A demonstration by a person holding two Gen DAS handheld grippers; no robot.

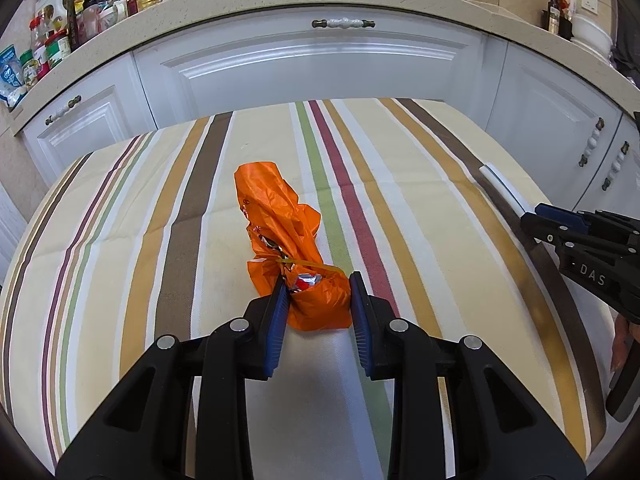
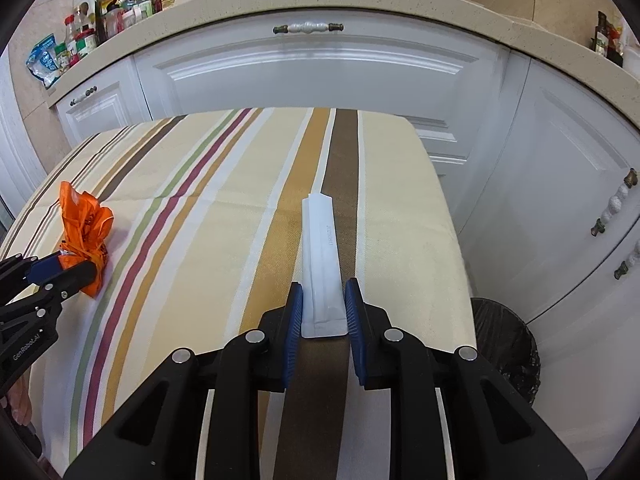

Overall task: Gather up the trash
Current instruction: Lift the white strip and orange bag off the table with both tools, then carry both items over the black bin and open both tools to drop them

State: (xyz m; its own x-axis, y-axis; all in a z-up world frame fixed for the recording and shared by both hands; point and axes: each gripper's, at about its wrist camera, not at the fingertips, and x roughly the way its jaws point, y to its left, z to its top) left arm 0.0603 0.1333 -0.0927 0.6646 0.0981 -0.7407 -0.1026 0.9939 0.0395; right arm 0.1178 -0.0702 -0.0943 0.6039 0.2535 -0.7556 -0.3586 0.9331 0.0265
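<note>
A crumpled orange plastic bag (image 1: 288, 240) with foil scraps inside lies on the striped tablecloth (image 1: 120, 240). My left gripper (image 1: 318, 282) is open, its blue pads on either side of the bag's near end; it also shows in the right wrist view (image 2: 60, 268) beside the bag (image 2: 86, 224). A long white paper sleeve (image 2: 322, 260) lies on the brown stripe. My right gripper (image 2: 320, 294) is open with its pads on either side of the sleeve's near end. In the left wrist view the right gripper (image 1: 536, 218) sits at the sleeve (image 1: 502, 186).
A black-lined trash bin (image 2: 504, 340) stands on the floor right of the table. White cabinets (image 1: 320, 64) and a counter with jars and bottles (image 1: 60, 32) run behind. The table edge (image 2: 448, 216) drops off at the right.
</note>
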